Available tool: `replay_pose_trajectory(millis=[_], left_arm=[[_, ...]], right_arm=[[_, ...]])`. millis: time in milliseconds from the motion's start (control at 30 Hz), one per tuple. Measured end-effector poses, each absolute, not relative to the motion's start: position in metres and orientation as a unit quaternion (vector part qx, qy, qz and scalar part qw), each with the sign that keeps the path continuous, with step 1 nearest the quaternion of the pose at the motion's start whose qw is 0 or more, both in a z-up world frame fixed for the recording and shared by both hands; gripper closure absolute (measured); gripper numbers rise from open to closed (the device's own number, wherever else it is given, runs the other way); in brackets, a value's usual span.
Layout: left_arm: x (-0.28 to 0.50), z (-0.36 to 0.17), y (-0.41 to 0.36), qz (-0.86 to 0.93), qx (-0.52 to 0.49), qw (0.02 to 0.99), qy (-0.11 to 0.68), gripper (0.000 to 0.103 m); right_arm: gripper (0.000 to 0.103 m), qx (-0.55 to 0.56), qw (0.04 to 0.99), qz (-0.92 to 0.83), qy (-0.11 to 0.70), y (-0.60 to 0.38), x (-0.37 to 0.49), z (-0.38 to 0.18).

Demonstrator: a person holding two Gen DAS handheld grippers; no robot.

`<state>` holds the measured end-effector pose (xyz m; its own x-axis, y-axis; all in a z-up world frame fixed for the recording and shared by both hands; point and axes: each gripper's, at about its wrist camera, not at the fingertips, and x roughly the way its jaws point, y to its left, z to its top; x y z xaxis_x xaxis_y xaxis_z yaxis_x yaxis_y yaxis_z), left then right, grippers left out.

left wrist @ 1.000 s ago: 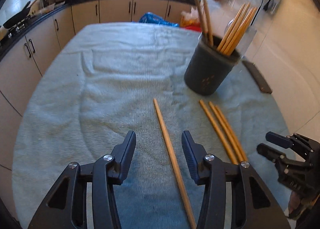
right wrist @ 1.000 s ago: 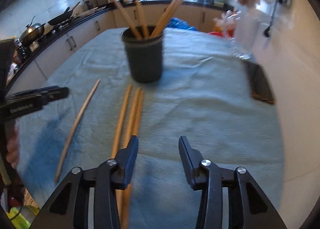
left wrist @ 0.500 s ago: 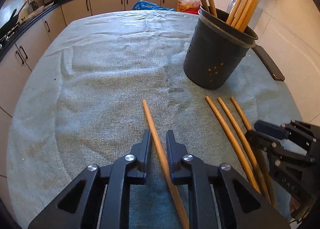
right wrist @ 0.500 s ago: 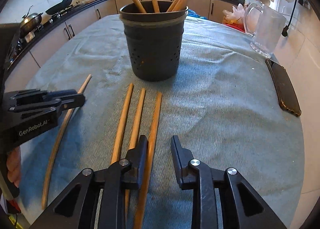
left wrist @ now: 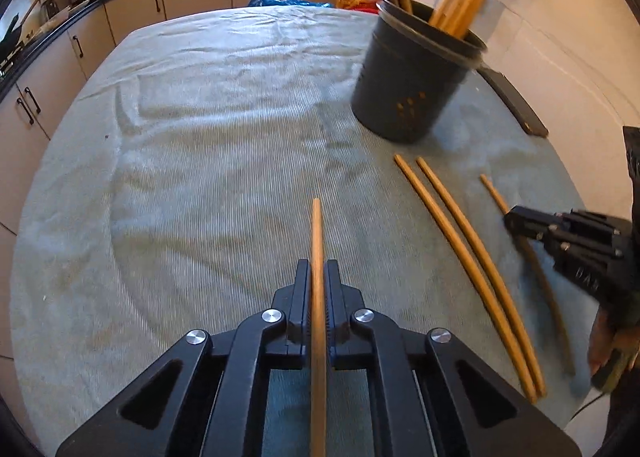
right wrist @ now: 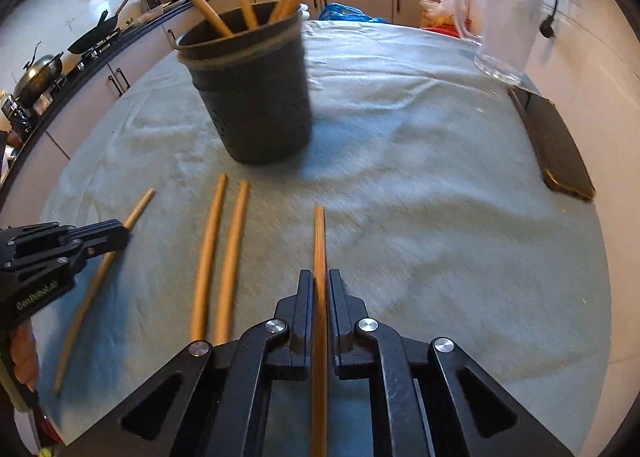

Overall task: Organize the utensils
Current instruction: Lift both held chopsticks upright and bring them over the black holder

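Left wrist view: the left gripper (left wrist: 318,277) is now pinched on a single wooden chopstick (left wrist: 316,241); half a second ago its jaws were nearly closed around it, a second ago spread wide. Right wrist view: the right gripper (right wrist: 319,289) is likewise clamped on the rightmost chopstick (right wrist: 319,241), having just closed from a wide gap. Both sticks are still lying along the blue-grey towel (left wrist: 200,137), tips pointing toward the dark holder (right wrist: 252,97), which stands upright with several chopsticks already inside. Two loose chopsticks (right wrist: 218,257) remain on the cloth between the grippers. Grasps are judged complete on both sides; lifting and dropping into the holder is expected next.
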<state>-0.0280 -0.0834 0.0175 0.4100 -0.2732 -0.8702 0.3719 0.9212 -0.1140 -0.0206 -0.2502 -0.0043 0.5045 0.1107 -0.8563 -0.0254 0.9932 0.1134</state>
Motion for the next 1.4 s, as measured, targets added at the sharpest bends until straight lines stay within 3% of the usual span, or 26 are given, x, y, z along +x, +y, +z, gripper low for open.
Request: replay_pose_trajectory(millis=[433, 700, 733, 767, 867, 1400], left_arm=[[-0.02, 0.02, -0.102, -0.182, 0.097, 0.825, 0.527, 0.096], [-0.014, 0.02, -0.104, -0.199, 0.076, 0.827, 0.52, 0.088], [-0.015, 0.02, -0.105, -0.201, 0.078, 0.83, 0.514, 0.089], [-0.015, 0.019, -0.105, -0.2, 0.081, 0.833, 0.51, 0.098], [-0.017, 0.022, -0.099, -0.199, 0.063, 0.836, 0.508, 0.098], [-0.118, 0.147, -0.069, -0.21, 0.033, 0.922, 0.324, 0.098]], right_arm=[[0.091, 0.03, 0.848, 0.012, 0.53, -0.274, -0.023, -0.003], [0.09, 0.028, 0.849, -0.003, 0.527, -0.272, -0.012, -0.004], [0.093, 0.024, 0.852, -0.005, 0.523, -0.271, -0.013, -0.004], [0.096, 0.019, 0.854, -0.007, 0.519, -0.269, -0.014, -0.004], [0.097, 0.039, 0.858, -0.002, 0.512, -0.272, -0.018, -0.001], [0.097, 0.075, 0.942, 0.01, 0.326, -0.275, -0.109, 0.117]])
